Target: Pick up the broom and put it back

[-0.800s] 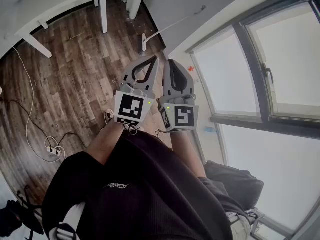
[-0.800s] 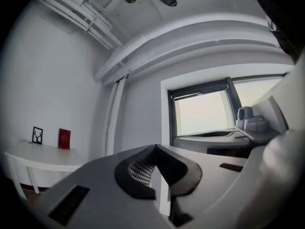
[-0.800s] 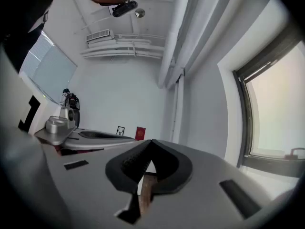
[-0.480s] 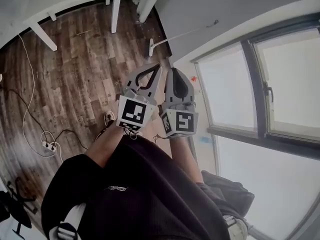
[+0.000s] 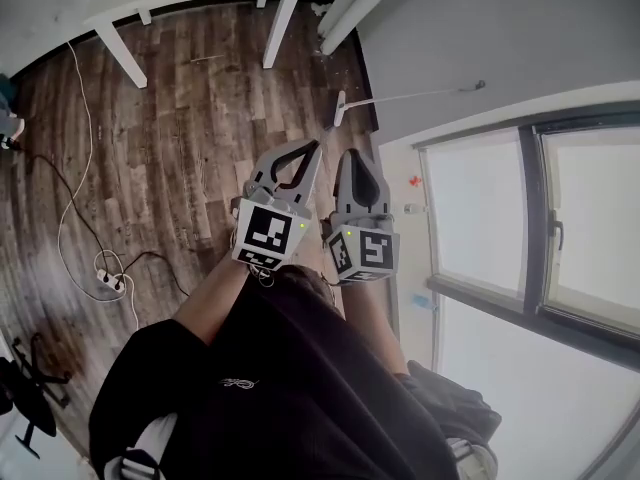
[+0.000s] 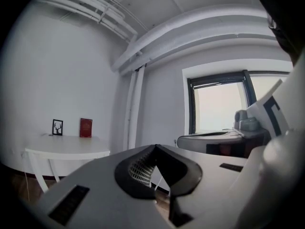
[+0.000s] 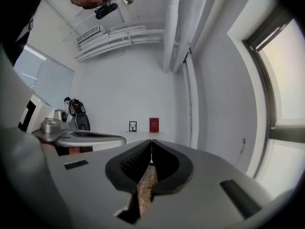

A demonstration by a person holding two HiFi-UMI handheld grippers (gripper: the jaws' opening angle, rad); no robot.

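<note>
Head view: left gripper (image 5: 311,147) and right gripper (image 5: 352,155) side by side mid-frame, both empty. Broom (image 5: 339,110) leans on the wall (image 5: 480,38), just above centre, head down by the floor, well apart from both. Left gripper view: my fingers (image 6: 139,168) pressed together, nothing between. Right gripper view: fingers (image 7: 129,163) pressed together too, nothing pinched.

Black ribbed top (image 5: 300,398) with small chest logo (image 5: 231,371).

Overexposed window (image 5: 475,218) glare; fisheye edges dark, warped
</note>
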